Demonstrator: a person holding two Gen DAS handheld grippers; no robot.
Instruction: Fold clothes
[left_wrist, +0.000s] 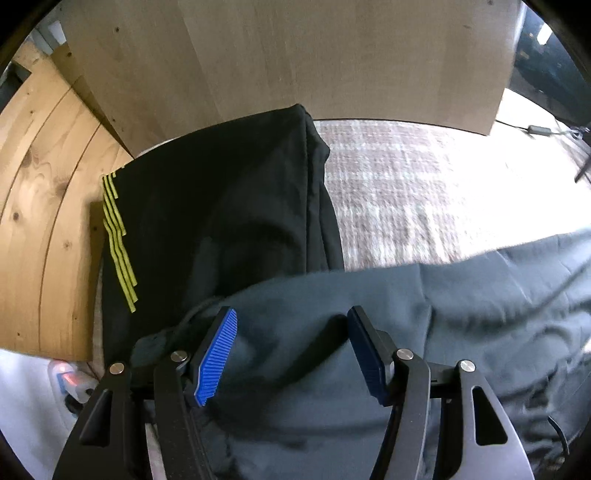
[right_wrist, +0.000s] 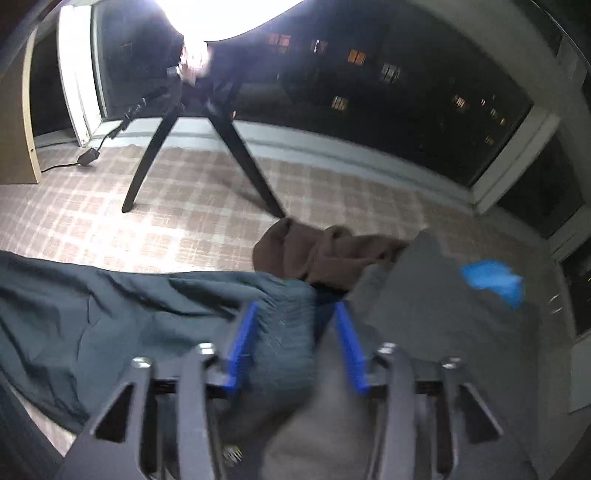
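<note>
A dark teal garment (left_wrist: 406, 332) lies crumpled across a checked cloth surface (left_wrist: 406, 184). My left gripper (left_wrist: 291, 312) hangs just over its left end, open, with the ribbed blue pads (left_wrist: 218, 354) bare and the cloth lying below and between them. To the left lies a folded black garment (left_wrist: 221, 206) with yellow stripes. In the right wrist view my right gripper (right_wrist: 296, 304) is open over the spot where the teal garment (right_wrist: 110, 314) meets a grey garment (right_wrist: 424, 314). A brown garment (right_wrist: 325, 254) is bunched just beyond.
A pale wooden panel (left_wrist: 258, 55) stands behind the black garment, with pine boards (left_wrist: 37, 221) to its left. Black tripod legs (right_wrist: 147, 158) stand on the checked surface (right_wrist: 147, 221) before a dark window (right_wrist: 369, 92). A blue patch (right_wrist: 495, 280) shows on the grey garment.
</note>
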